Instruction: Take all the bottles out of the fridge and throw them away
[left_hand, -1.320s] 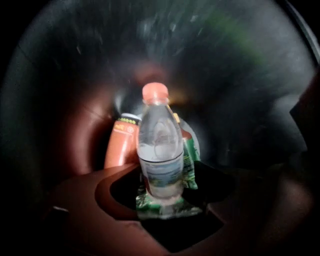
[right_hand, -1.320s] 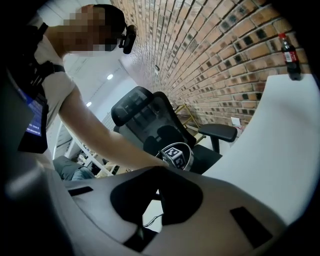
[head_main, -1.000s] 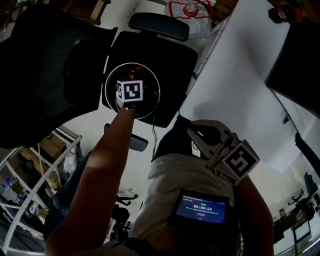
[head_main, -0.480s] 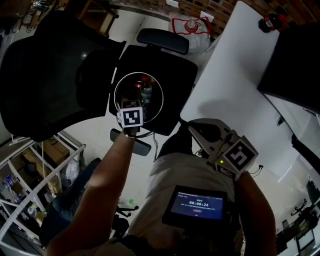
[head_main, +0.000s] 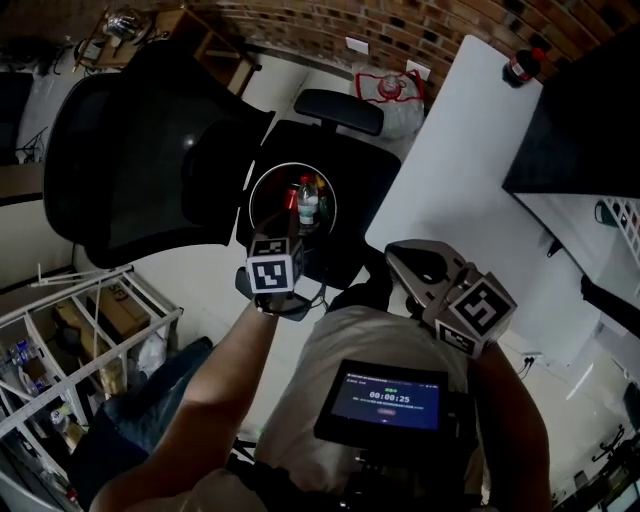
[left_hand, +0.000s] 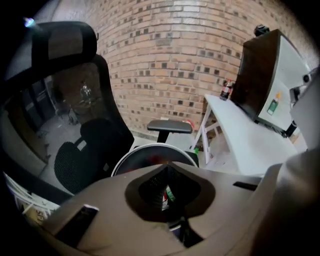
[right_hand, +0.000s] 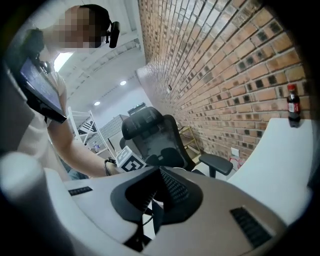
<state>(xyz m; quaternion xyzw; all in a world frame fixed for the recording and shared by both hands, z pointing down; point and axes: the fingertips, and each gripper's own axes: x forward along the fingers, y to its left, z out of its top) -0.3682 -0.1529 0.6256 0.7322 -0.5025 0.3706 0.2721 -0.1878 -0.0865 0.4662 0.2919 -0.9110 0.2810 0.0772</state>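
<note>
A round white-rimmed bin stands on the seat of a black office chair. Several bottles lie inside it, one clear with a red cap. My left gripper hangs above the bin's near rim, pointing down, shut and empty. In the left gripper view the jaws meet over the bin's rim. My right gripper is held to the right by my body, shut with nothing in it; its tips meet. A dark cola bottle stands on the far corner of the white table.
A dark fridge box sits on the table at right. A second black chair back stands left of the bin. A red-trimmed bag lies by the brick wall. A white wire rack is at lower left.
My left gripper has lifted from over the bin's middle back toward me, uncovering the bottles inside. My right gripper has risen a little. The view has tilted toward the wall.
</note>
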